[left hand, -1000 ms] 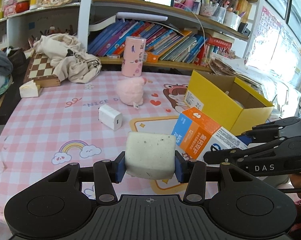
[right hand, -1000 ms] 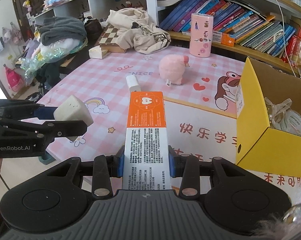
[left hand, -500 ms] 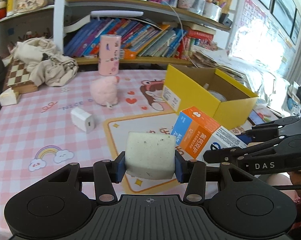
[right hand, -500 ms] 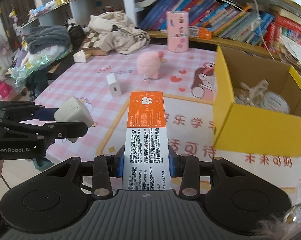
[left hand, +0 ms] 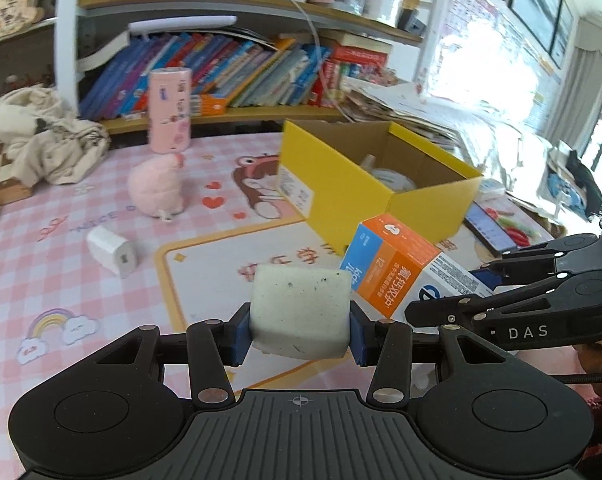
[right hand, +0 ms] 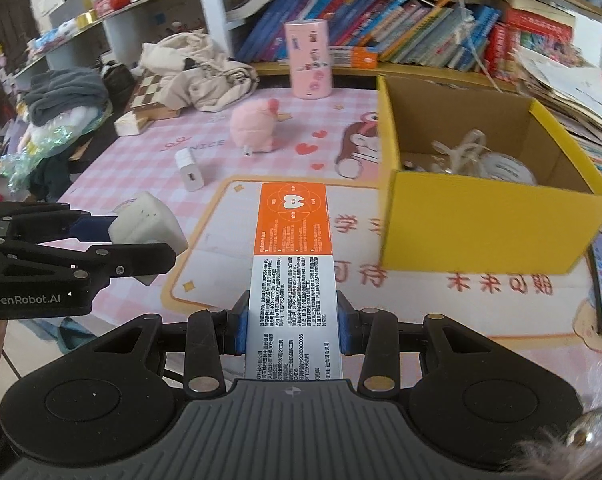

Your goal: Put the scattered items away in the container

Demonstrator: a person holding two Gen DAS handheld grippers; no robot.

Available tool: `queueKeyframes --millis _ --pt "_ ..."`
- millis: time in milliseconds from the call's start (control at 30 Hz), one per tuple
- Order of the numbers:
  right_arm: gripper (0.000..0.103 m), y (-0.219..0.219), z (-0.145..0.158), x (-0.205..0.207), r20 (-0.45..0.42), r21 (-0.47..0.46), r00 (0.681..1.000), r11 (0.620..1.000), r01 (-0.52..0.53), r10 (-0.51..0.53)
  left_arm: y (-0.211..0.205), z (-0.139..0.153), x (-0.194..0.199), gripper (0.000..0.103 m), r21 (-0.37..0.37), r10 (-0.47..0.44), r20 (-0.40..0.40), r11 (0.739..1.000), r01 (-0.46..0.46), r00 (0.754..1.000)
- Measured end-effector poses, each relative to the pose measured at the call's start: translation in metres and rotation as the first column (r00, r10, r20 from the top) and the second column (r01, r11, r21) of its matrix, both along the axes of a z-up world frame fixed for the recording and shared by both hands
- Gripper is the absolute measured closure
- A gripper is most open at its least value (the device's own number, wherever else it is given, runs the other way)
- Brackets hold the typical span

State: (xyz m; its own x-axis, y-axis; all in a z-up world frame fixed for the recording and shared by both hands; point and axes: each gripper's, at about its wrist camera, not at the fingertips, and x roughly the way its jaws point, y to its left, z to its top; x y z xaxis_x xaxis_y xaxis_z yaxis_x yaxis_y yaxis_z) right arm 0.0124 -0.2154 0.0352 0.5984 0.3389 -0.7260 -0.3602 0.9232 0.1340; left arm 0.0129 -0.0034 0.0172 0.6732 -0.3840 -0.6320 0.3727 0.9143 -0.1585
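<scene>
Between left tongs [left hand: 300,334], sponge [left hand: 300,314]; carton [right hand: 292,272] clamped in right tongs [right hand: 292,326].

A: What's behind your table [right hand: 121,152]?
B: Your bookshelf [left hand: 261,110], crammed with leaning books [right hand: 421,40].
A: And the light?
B: Bright window [left hand: 497,76] glare on your right.

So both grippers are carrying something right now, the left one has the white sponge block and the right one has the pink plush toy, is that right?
Not quite. The left gripper does hold the white sponge block, but the right gripper holds the orange and white carton, not the pink plush toy. The right wrist view shows the plush lying on the table, beyond the white charger.
</scene>
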Motion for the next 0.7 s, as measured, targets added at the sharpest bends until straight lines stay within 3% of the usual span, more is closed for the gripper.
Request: queueKeyframes --millis 333,700 --pt "0.066 -0.036 0.001 -0.012 0.000 -0.001 0.993 0.993 0.116 -0.116 -0.034 0.000 0.007 0.058 -0.007 -0.111 0.002 0.994 0.111 0.994" --pt "0.066 -0.061 0.004 -0.021 0.002 0.001 0.982 0.982 0.191 -0.191 -0.059 0.003 0.013 0.058 -0.013 -0.166 0.004 0.986 0.166 0.986"
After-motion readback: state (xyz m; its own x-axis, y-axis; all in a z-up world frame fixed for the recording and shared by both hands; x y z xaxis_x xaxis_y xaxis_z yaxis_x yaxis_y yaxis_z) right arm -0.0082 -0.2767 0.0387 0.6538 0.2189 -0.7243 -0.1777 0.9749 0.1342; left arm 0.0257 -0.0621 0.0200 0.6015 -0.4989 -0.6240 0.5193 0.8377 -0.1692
